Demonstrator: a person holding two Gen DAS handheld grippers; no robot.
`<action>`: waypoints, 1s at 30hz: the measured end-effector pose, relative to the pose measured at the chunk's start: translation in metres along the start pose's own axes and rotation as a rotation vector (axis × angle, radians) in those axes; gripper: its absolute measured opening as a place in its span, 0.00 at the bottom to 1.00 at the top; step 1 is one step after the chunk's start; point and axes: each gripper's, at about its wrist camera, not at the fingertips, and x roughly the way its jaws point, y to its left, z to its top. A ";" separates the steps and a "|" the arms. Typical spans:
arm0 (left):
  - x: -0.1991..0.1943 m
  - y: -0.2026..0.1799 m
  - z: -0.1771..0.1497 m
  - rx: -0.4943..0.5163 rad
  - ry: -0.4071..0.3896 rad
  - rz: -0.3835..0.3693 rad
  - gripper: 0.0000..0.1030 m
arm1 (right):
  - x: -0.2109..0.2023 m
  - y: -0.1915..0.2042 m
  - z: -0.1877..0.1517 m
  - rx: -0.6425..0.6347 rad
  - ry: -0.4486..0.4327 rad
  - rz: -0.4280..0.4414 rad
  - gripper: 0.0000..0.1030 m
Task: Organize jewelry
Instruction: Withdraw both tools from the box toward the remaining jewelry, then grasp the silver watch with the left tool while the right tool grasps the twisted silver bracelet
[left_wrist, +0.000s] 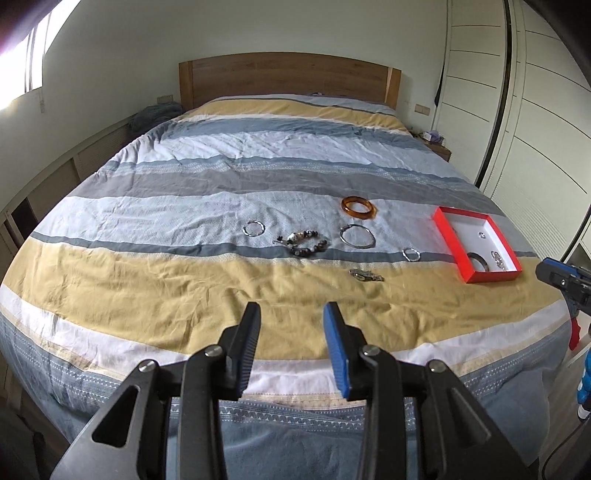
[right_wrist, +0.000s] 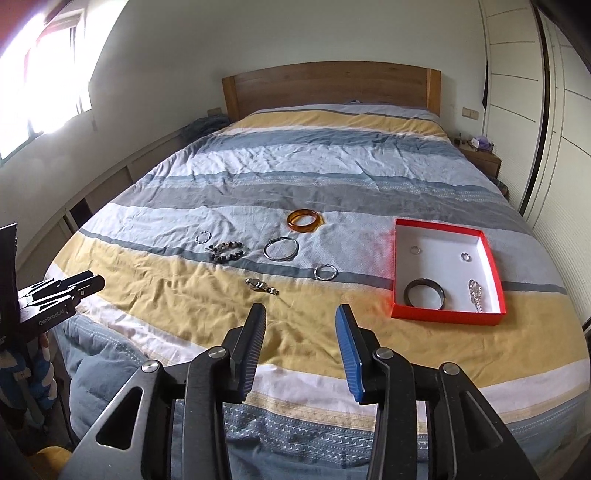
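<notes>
My left gripper (left_wrist: 291, 317) and right gripper (right_wrist: 301, 319) hang apart, empty, over the bed's (right_wrist: 184, 317) bare near edge; the red box (right_wrist: 448, 315) beside the right edge holds a dark bangle (right_wrist: 424, 293), rings and a chain.

I see a red box (right_wrist: 448, 314), white inside, holding a dark bangle (right_wrist: 424, 292), two small rings and a silver piece. Loose on the bedspread beside it — an amber bangle (right_wrist: 303, 220), thin silver bangle (right_wrist: 281, 249), beaded bracelet (right_wrist: 227, 251), watch (right_wrist: 260, 285).
</notes>
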 end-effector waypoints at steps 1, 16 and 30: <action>0.006 -0.002 -0.001 0.001 0.013 -0.008 0.34 | 0.006 0.000 -0.001 0.002 0.008 0.004 0.39; 0.150 -0.067 0.010 -0.055 0.244 -0.205 0.45 | 0.126 -0.034 -0.004 0.042 0.133 0.034 0.39; 0.267 -0.095 0.028 -0.154 0.344 -0.115 0.45 | 0.210 -0.057 0.006 0.041 0.187 0.101 0.39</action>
